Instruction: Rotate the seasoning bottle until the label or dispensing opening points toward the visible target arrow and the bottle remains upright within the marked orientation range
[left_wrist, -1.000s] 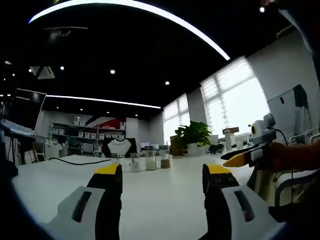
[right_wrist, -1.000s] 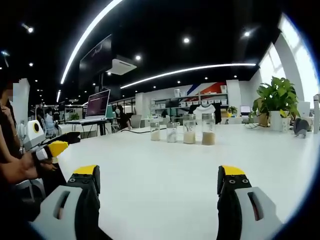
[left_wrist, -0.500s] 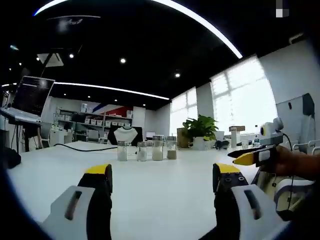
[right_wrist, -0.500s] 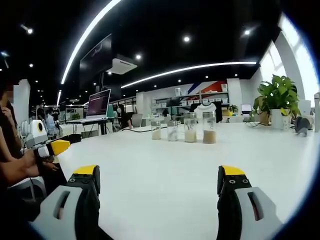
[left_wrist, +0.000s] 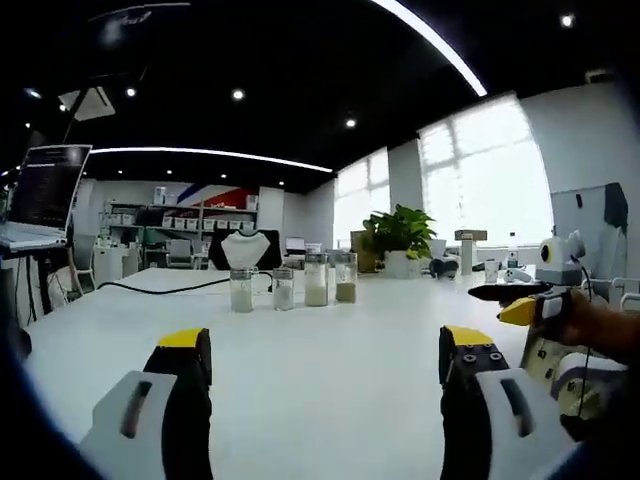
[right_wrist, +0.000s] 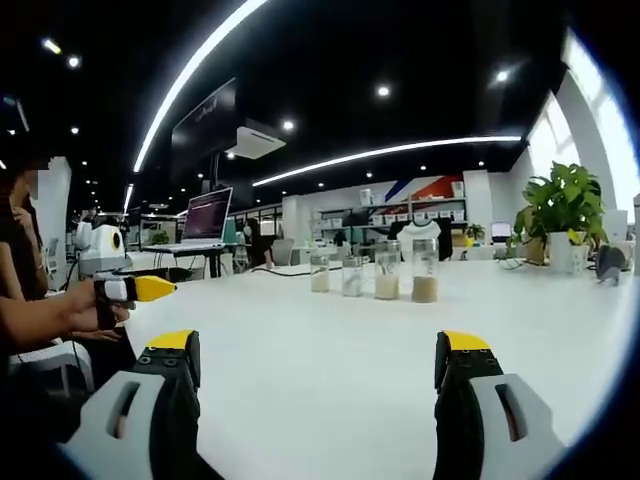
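Four seasoning bottles (right_wrist: 372, 274) stand in a row far out on the white table (right_wrist: 320, 350), at about twelve o'clock from both pairs of jaws and well apart from them. In the left gripper view the same row (left_wrist: 292, 286) sits just left of centre. We cannot make out any label, dispensing opening or target arrow at this range.

Both grippers are empty. The left gripper (left_wrist: 325, 355) has its jaws spread wide over bare tabletop, and so does the right gripper (right_wrist: 318, 358).

We judge the bottles to be clear, rigid and slick — glass or hard plastic, partly filled with powder, so bottom-weighted but narrow and easy to tip. We would take hold low on the body, below the cap, and squeeze gently so the bottle turns on its base without leaning.

Against the earlier frames, the left gripper view has swung: the bottles now sit larger and nearer centre, and the laptop (left_wrist: 42, 195) has come in at nine o'clock. In the right gripper view, the left gripper at nine o'clock — held in a person's hand (right_wrist: 88, 305) — rides higher than before.
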